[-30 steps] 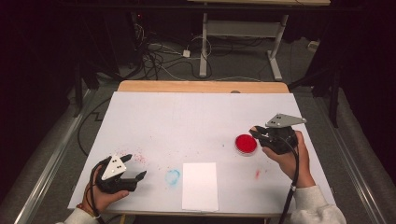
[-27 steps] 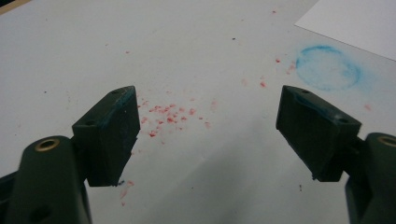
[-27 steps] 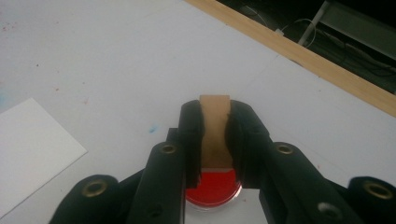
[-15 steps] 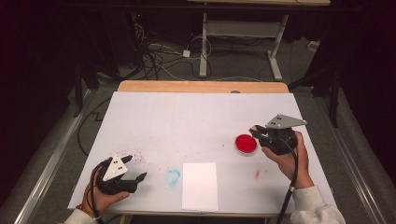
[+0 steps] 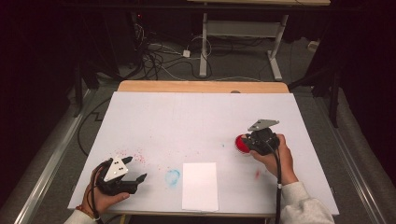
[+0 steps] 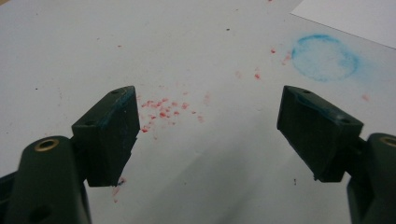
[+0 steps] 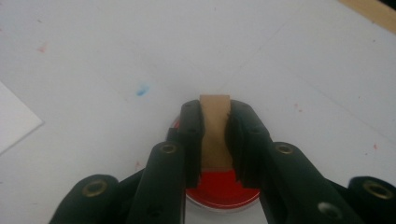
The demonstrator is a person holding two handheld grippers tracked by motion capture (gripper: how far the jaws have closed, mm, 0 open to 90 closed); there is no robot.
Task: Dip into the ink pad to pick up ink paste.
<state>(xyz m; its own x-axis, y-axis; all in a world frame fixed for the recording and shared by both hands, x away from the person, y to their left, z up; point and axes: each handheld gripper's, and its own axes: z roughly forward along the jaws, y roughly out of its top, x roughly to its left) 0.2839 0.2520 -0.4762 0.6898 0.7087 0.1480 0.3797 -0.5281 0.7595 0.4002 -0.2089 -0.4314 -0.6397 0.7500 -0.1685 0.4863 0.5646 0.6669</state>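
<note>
A round red ink pad (image 5: 240, 143) lies on the white table sheet (image 5: 196, 121) at the right. My right gripper (image 5: 254, 141) is over it, shut on a small tan wooden block (image 7: 215, 126) held upright between the jaws. Under that block the red pad (image 7: 223, 189) shows close below. Near the table's front left corner my left gripper (image 5: 134, 168) rests low, open, with nothing between its jaws. In the left gripper view the left gripper (image 6: 208, 112) points over a patch of red specks (image 6: 163, 109).
A white paper sheet (image 5: 200, 185) lies at the front middle, with a blue ring stain (image 5: 172, 177) to its left. Red specks (image 5: 133, 154) dot the sheet near the left gripper. A wooden table edge (image 5: 201, 87) runs along the back; cables lie on the floor beyond.
My right gripper has shifted left with the block and now covers part of the red pad. The left gripper has barely moved.
</note>
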